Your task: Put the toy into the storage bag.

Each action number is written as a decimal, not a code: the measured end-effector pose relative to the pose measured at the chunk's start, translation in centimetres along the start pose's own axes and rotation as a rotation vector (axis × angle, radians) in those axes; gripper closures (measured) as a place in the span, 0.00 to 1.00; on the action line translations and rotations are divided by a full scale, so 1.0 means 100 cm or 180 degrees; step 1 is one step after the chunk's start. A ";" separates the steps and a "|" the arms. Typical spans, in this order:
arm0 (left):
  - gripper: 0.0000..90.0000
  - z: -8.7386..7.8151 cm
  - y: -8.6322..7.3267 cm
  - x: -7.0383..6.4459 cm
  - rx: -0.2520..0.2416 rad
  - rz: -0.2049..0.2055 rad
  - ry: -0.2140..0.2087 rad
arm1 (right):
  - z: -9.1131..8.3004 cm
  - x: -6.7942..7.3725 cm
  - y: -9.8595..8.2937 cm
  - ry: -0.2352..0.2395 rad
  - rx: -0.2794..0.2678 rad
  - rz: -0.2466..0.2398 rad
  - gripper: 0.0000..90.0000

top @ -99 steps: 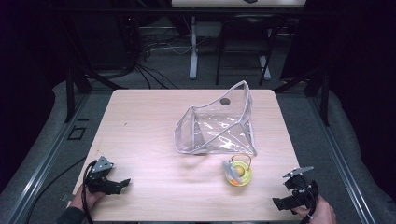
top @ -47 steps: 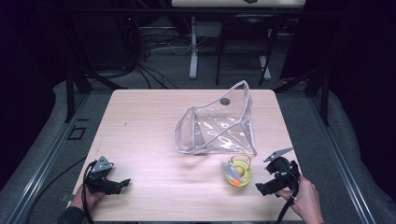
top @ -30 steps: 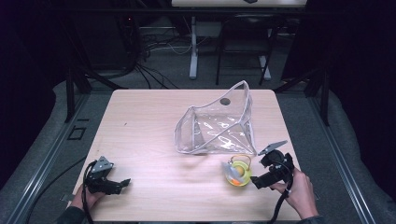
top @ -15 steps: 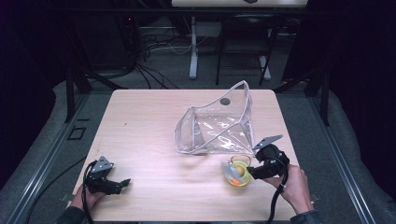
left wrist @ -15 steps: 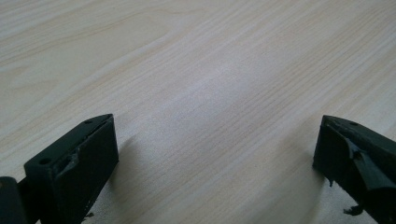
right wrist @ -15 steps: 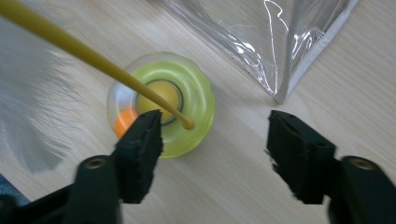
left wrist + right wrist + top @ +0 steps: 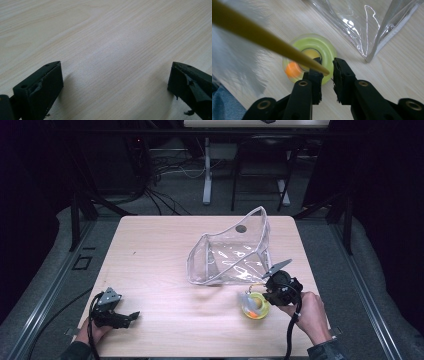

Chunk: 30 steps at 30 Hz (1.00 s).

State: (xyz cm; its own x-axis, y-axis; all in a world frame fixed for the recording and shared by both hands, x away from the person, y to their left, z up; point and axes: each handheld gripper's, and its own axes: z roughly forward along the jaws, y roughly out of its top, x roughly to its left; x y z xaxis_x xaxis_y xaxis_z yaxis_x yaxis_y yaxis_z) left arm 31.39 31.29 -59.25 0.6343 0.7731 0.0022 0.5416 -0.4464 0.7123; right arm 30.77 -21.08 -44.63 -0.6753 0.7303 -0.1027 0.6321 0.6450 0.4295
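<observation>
Right gripper seemingly nipping toy's rim.

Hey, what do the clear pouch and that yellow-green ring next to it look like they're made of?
The pouch looks like soft clear vinyl: see-through, glossy glare streaks, creased walls, a pale sewn-looking edge. The ring looks like translucent plastic, maybe a tape roll: smooth, faintly glowing rim. The table shows pale wood grain, possibly laminate.

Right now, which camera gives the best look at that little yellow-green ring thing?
The right gripper view: the yellow-green ring lies close up just past the right gripper, whose jaws straddle its near rim. The high view shows it small beside the clear plastic pouch. The left gripper view looks at bare table.
</observation>
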 end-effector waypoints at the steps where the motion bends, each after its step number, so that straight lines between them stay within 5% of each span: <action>1: 0.00 0.000 0.000 0.000 0.0001 0.0004 0.0000 | 0.000 0.000 0.001 -0.0007 0.0001 0.0003 0.90; 5: 0.00 0.000 0.000 0.000 0.0001 0.0003 0.0000 | -0.002 -0.001 0.003 -0.0008 -0.0035 0.0017 0.97; 22: 0.00 0.000 0.000 0.000 0.0001 0.0003 0.0000 | -0.013 -0.010 0.010 -0.0044 -0.0005 0.0075 0.98; 30: 0.00 0.000 0.000 0.000 -0.0002 -0.0011 0.0001 | -0.018 -0.022 0.011 -0.0077 0.0135 0.0117 0.98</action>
State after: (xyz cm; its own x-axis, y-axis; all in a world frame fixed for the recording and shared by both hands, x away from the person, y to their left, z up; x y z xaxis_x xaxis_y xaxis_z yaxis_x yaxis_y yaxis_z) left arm 31.38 31.28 -59.26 0.6324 0.7746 0.0000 0.5433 -0.4436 0.7128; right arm 32.28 -22.33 -42.33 -0.6422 0.7587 -0.1094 0.6723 0.6261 0.3950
